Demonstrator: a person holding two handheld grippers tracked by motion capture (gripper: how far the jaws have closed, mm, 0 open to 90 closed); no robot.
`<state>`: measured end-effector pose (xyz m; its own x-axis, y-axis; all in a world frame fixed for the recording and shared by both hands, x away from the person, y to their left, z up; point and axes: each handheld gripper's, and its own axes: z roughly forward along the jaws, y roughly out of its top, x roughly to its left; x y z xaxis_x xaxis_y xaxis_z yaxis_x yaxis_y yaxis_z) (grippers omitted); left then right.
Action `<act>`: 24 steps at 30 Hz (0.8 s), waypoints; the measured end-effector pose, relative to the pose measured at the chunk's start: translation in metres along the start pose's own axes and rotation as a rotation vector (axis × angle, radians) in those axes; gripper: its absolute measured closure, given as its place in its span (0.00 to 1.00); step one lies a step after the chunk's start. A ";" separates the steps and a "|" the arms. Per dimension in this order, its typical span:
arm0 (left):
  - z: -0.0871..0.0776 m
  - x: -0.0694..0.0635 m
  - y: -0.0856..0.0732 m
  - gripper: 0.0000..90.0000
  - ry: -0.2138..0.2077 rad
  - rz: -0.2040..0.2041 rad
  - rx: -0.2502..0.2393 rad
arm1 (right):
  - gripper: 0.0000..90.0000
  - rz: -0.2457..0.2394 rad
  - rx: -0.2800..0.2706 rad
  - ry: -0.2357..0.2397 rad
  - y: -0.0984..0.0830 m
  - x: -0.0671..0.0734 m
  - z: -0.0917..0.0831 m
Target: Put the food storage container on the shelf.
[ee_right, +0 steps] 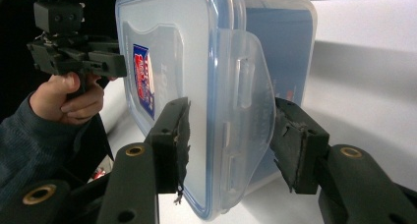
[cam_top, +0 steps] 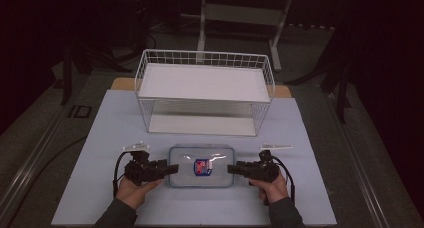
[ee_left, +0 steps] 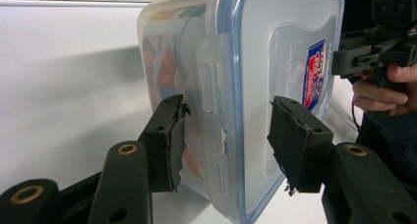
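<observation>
A clear plastic container (cam_top: 201, 166) with a blue-rimmed lid and a red and blue label lies lengthwise at the front of the table. My left gripper (cam_top: 172, 169) is at its left end and my right gripper (cam_top: 232, 169) at its right end, each rolled on its side. In the left gripper view the pads (ee_left: 172, 135) sit against the container (ee_left: 246, 62), one on its body and one on its lid, beside a side latch. The right gripper view has the same hold on the container (ee_right: 196, 62), one pad (ee_right: 174, 135) on the lid, the other on the latch flap.
A white wire basket shelf (cam_top: 205, 55) with two white levels stands behind the container at the table's middle. The pale blue table cover (cam_top: 100, 138) reaches left, right and forward of the hands. Dark floor and a metal frame lie beyond the table.
</observation>
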<state>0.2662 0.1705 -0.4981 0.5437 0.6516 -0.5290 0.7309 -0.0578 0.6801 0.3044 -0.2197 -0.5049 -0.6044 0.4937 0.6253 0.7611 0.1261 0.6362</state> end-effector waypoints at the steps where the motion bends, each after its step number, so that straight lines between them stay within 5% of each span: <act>1: 0.000 0.000 0.000 0.54 0.000 0.000 0.000 | 0.57 -0.007 -0.001 -0.001 0.000 0.000 0.000; 15: -0.004 -0.003 0.001 0.54 0.021 0.027 -0.004 | 0.57 -0.069 -0.025 -0.022 0.001 0.009 0.000; 24: -0.016 -0.010 0.006 0.56 0.008 0.058 -0.078 | 0.57 -0.113 -0.054 -0.015 0.006 0.019 -0.006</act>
<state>0.2586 0.1763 -0.4807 0.5804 0.6547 -0.4842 0.6642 -0.0367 0.7466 0.2965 -0.2149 -0.4867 -0.6818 0.4916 0.5417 0.6744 0.1353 0.7259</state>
